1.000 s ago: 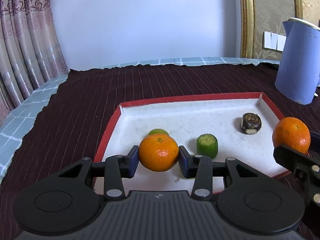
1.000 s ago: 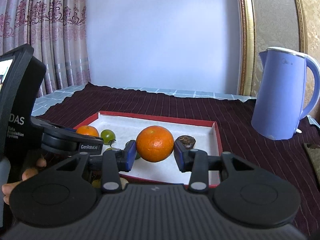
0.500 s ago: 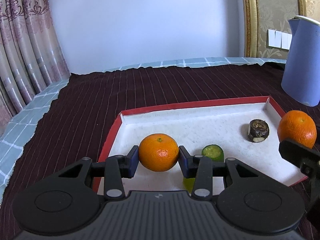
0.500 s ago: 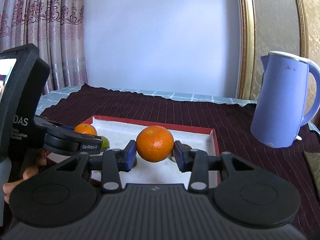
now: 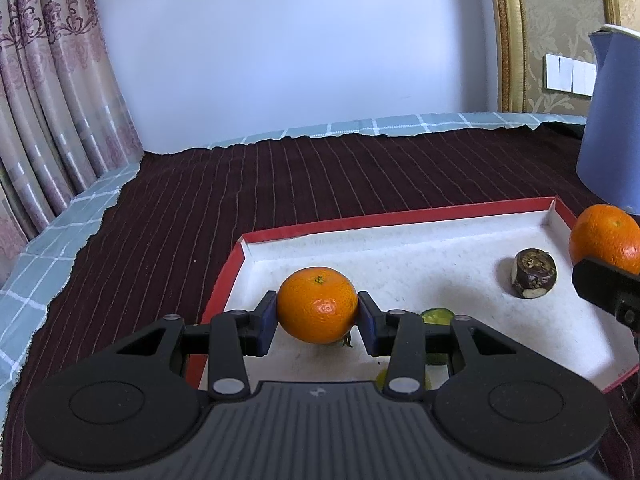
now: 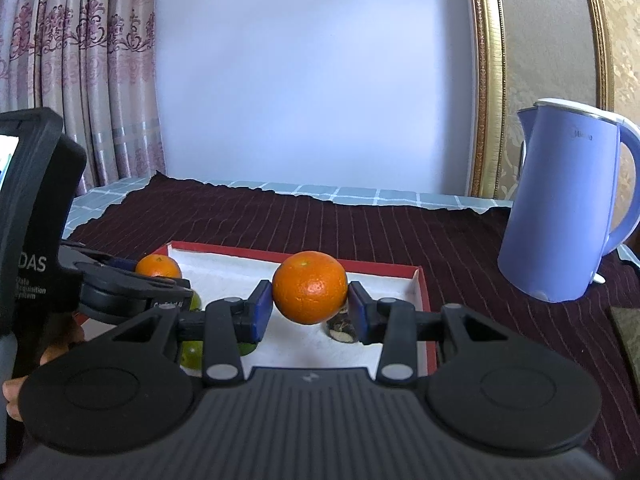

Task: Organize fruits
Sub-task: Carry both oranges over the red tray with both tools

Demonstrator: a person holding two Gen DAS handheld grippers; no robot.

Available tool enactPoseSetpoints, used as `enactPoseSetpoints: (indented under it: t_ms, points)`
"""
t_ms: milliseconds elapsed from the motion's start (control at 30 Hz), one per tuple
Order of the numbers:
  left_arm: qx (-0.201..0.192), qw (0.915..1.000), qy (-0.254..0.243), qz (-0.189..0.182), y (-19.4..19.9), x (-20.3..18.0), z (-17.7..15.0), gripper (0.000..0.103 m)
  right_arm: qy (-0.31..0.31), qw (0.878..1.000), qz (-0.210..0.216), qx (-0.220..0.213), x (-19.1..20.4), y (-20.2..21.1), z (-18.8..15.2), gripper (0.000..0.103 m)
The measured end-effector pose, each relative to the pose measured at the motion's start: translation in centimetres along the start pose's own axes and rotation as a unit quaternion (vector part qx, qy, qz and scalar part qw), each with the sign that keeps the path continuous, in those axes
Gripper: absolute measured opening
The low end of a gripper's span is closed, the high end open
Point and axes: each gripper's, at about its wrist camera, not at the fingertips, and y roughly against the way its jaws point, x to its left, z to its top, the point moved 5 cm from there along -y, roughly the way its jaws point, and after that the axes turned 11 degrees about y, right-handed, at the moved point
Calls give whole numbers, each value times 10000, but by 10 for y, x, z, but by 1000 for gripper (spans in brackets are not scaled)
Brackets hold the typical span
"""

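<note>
My left gripper (image 5: 318, 322) is shut on an orange (image 5: 317, 304), held above the near left part of a red-rimmed white tray (image 5: 400, 222). My right gripper (image 6: 310, 312) is shut on a second orange (image 6: 310, 293), held over the tray (image 6: 422, 284). That second orange (image 5: 606, 238) shows at the right edge of the left wrist view. In the tray lie a dark brown fruit (image 5: 534, 274), a green fruit (image 5: 437, 315) mostly hidden behind my left fingers, and a yellow-green one (image 6: 191, 354) partly hidden.
A blue kettle (image 6: 560, 204) stands to the right of the tray on the dark striped cloth (image 5: 320, 184). Curtains (image 5: 48, 120) hang at the left. A person's fingers (image 6: 12, 396) hold the left device (image 6: 36, 248). A gold frame (image 6: 486, 80) lines the far wall.
Both grippers have drawn back toward the near side with their oranges. In the left wrist view the tray has slid rightward and the green fruits have sunk behind the fingers.
</note>
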Motion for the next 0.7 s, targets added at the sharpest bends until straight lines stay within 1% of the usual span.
enactPoseSetpoints:
  t_ms: [467, 700]
  points:
    - [75, 9999, -61, 64, -18, -8, 7, 41, -132, 9998, -69, 152, -12, -27, 0, 38]
    - [96, 9999, -131, 46, -28, -16, 11, 41, -122, 9993, -120, 320, -16, -44, -1, 38]
